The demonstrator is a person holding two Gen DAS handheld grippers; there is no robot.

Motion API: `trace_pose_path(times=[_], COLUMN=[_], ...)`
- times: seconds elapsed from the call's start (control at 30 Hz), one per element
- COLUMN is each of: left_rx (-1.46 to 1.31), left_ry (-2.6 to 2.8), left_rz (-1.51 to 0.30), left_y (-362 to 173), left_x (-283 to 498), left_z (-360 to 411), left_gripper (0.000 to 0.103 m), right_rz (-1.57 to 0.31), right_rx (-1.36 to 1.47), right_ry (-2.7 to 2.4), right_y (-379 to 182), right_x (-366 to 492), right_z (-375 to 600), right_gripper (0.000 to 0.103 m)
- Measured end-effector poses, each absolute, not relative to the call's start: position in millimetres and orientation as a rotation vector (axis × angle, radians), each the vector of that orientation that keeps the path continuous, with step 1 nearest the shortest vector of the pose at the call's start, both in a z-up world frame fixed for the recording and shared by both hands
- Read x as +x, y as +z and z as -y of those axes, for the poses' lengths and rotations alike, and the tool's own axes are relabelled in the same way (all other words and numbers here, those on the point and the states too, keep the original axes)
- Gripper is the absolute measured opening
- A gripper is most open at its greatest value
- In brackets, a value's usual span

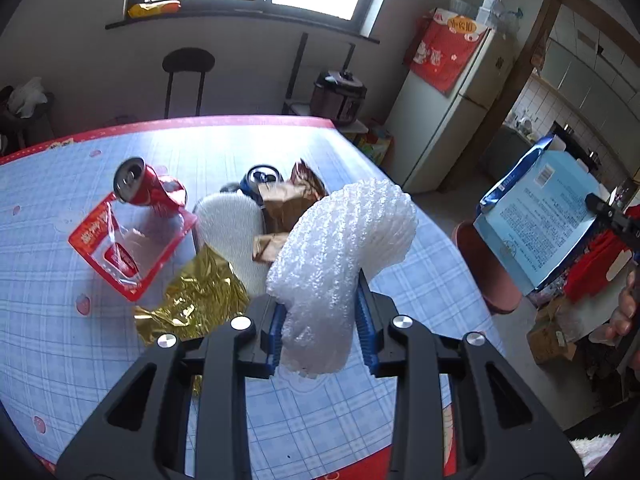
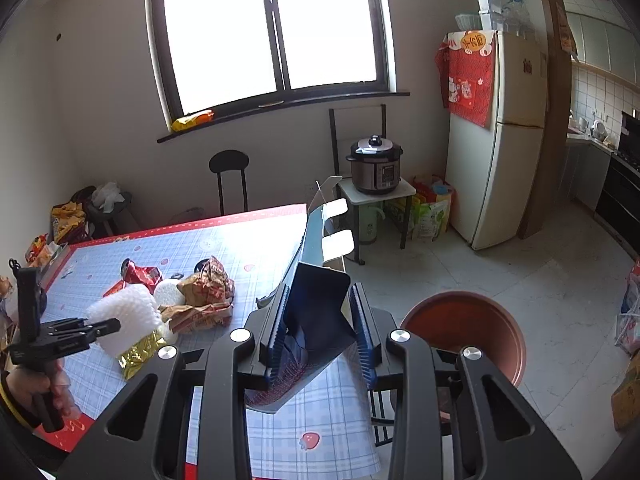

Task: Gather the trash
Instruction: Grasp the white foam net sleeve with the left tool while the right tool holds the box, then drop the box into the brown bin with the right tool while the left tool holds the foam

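My left gripper (image 1: 320, 320) is shut on a white foam net (image 1: 344, 240), which is squeezed between the blue pads and lifted above the checked table (image 1: 80, 360). My right gripper (image 2: 318, 312) is shut on a flattened blue carton (image 2: 320, 280) held upright over the table's right edge; the left wrist view shows the carton's pale blue printed face (image 1: 548, 220). On the table lie a crushed red can (image 1: 148, 190), a red plastic tray (image 1: 128, 248), gold foil (image 1: 200, 300), a second foam net (image 1: 232, 232), a blue can (image 1: 262, 176) and brown paper bags (image 1: 288, 200).
A red-brown round bin (image 2: 468, 332) stands on the floor just right of the table. Behind it are a pressure cooker (image 2: 376, 164) on a small stand and a fridge (image 2: 504, 140). A black chair (image 2: 230, 176) stands behind the table.
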State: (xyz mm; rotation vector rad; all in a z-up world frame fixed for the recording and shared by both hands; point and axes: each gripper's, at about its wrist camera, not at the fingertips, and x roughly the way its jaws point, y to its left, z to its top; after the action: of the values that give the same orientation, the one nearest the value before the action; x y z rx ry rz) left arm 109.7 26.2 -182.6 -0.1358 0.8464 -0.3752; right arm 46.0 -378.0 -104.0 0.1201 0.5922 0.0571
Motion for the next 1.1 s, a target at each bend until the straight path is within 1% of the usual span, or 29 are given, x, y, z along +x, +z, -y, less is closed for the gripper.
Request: trace_pose_path(times=[0.23, 0.47, 0.77, 1.1], left_rx=[-0.197, -0.208, -0.184, -0.173], left_ry=[-0.336, -0.315, -0.288, -0.218], left_rz=[-0.707, -0.635, -0.633, -0.629], left_y=[-115.1, -76.9, -66.8, -62.7], left_x=[103.9, 95.1, 82.9, 72.0], left_z=[-30.7, -7.0, 38.0, 55.5], left_gripper=[0.033, 0.034, 0.034, 0.034], right_rz=[-0.540, -0.538, -0.572, -0.581], right_rx=[0.088, 0.060, 0.060, 0.065], right_ry=[-0.022, -0.112, -0.164, -0.150], right_y=[-85.0, -84.4, -96.0, -104.2], right_x=[45.9, 48.4, 68.6, 100.2], right_z=[419.6, 478.1, 550.7, 582.3], right_gripper=[0.031, 0.031, 0.031, 0.032])
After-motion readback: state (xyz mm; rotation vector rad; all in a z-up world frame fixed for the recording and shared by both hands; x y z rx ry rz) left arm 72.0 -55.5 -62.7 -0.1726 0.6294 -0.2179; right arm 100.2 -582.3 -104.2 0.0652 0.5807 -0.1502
